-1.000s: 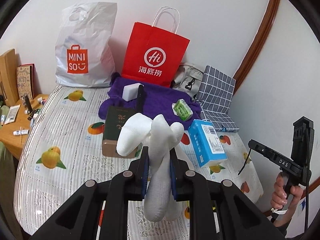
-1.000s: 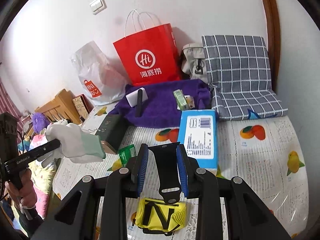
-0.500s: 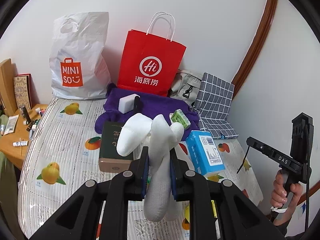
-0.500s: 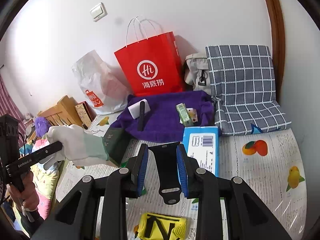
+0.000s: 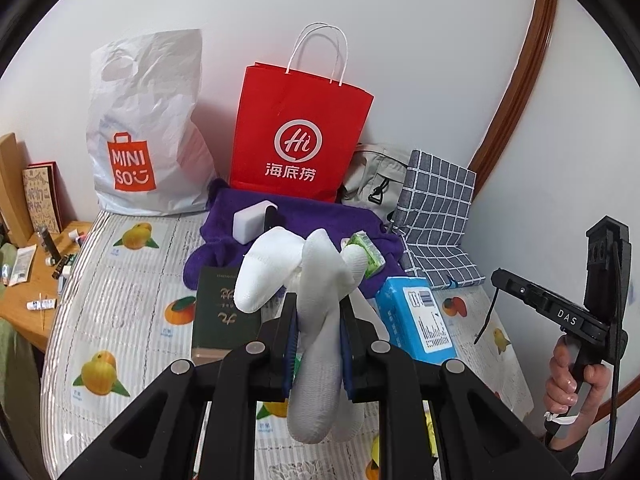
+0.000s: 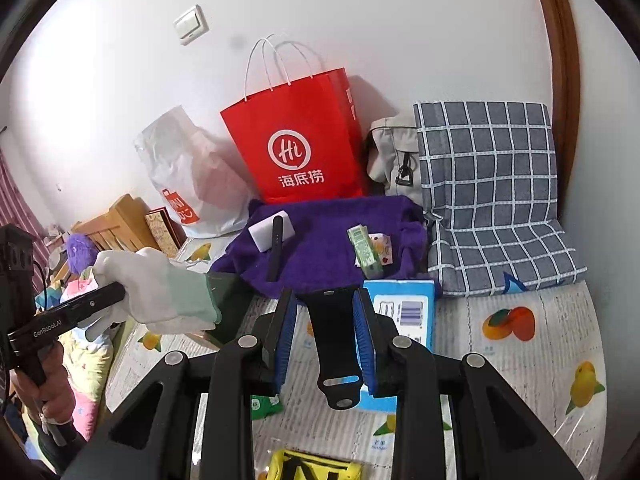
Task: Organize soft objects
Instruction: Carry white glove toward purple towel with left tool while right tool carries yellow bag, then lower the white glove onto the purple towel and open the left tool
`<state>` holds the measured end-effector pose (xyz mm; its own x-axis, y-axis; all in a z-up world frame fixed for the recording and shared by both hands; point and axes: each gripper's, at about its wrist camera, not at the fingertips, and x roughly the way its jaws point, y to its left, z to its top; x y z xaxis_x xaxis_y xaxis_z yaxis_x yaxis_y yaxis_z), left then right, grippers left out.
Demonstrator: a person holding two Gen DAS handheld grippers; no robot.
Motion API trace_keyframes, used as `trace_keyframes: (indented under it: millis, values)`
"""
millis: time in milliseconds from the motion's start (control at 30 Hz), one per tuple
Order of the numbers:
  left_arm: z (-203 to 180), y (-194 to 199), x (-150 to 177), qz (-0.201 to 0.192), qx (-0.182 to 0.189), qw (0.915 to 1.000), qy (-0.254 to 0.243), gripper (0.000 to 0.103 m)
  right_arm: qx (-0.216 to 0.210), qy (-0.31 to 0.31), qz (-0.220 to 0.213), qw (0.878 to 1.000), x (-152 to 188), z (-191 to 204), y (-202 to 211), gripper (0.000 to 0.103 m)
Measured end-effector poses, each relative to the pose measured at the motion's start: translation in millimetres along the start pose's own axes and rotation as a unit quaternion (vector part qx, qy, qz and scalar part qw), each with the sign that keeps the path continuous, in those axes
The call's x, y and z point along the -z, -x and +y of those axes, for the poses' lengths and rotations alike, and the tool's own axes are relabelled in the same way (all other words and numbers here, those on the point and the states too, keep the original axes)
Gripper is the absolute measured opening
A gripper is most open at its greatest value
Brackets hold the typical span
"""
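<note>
My left gripper (image 5: pixel 318 312) is shut on a white work glove (image 5: pixel 316 280) and holds it up above the bed; the glove (image 6: pixel 160 292) also shows at the left of the right wrist view, with a pale green cuff. My right gripper (image 6: pixel 326 308) is shut on a black strap (image 6: pixel 332 344) that hangs between its blue pads. A red paper bag (image 5: pixel 298 136) and a white plastic Miniso bag (image 5: pixel 144 128) stand against the wall. A purple towel (image 6: pixel 328 240) lies in front of them.
On the bed lie a blue tissue pack (image 5: pixel 416 320), a dark green box (image 5: pixel 222 312), a green carton (image 6: pixel 364 250), a white block (image 6: pixel 270 234), a yellow pouch (image 6: pixel 316 468) and a checked cushion (image 6: pixel 492 192). A wooden side table (image 5: pixel 28 264) stands at the left.
Both grippers have risen and pulled back from the bed, so the objects lie lower and farther. Each grip is unchanged.
</note>
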<state>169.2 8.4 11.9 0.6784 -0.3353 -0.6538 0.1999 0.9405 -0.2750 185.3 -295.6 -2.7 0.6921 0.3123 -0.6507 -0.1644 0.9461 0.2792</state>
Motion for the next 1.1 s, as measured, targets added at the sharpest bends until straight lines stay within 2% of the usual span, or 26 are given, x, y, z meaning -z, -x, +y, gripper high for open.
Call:
trace_keyframes:
  millis: [600,1100]
  values:
    - [-0.1,-58.6,-44.6,0.015,-0.001,0.9997,-0.017,0.017,0.034,0.025,0.014,0.999,-38.7,-5.1,-52.3,0.029]
    - [6.3,-120.0,-71.3,0.041,-0.006,0.9987,-0.029,0.017,0.04,0.027,0.025,0.999,-81.4,-17.7,-118.5,0.029]
